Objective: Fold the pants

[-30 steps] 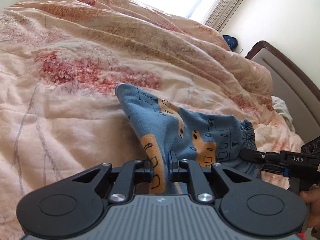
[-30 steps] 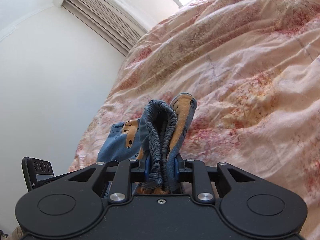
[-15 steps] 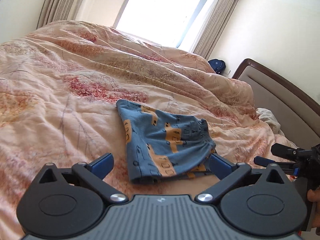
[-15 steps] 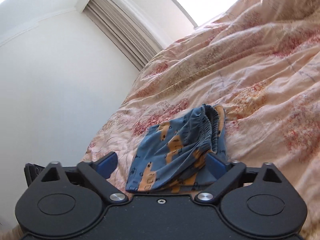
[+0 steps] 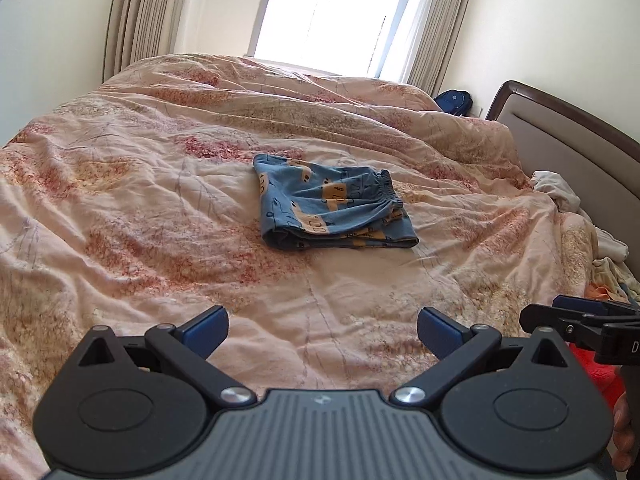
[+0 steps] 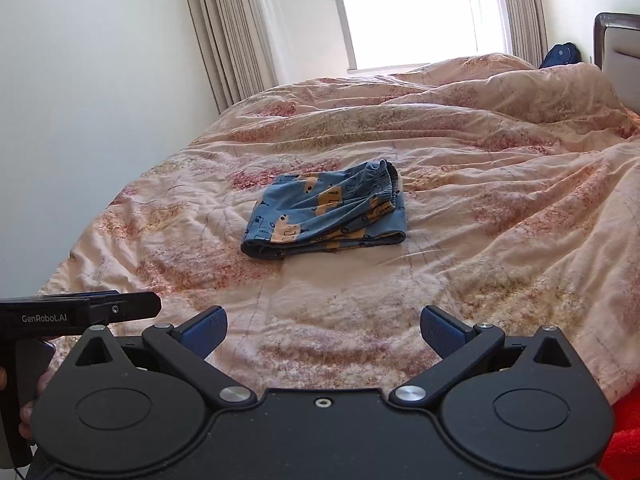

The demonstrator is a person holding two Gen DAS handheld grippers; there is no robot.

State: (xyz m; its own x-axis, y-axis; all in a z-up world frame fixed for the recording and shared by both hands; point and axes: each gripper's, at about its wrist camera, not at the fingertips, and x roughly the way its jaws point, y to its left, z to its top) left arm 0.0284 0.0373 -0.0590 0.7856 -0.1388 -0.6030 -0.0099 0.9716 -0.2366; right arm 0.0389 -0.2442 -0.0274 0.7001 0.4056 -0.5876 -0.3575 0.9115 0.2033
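On the middle of the bed [image 5: 120, 208], the pants [image 5: 328, 208] lie folded into a compact, roughly square bundle — blue cloth printed with orange-tan shapes and small dark outlines. Their gathered elastic waistband sits at the right-hand far corner of the bundle in both wrist views, and the doubled fold edges face the cameras. They rest on a rumpled peach quilt [image 6: 500, 208] with reddish floral patches, which covers the whole bed.

Both pairs of tongs are well apart from the pants and touch nothing. The left tongs [image 5: 322, 332] stand spread wide, the blue pads [image 5: 206, 328] far from each other with only quilt showing between them. The right tongs [image 6: 323, 332] are spread just as wide, likewise holding nothing. Each tool shows at the edge of the other's view: the right one juts in at the lower right of the left wrist view, and the left one, lettered on its side, at the lower left of the right wrist view, with part of a hand [image 6: 28, 404] gripping its handle.

Beyond the bed a bright window [image 6: 412, 12] is flanked by pale curtains [image 6: 232, 28]. A padded headboard [image 5: 568, 148] with a dark wooden rim stands to the right — a dark blue bag [image 5: 454, 101] sits near its far end, and some pale crumpled cloths [image 5: 560, 194] lie at the bed's right edge.
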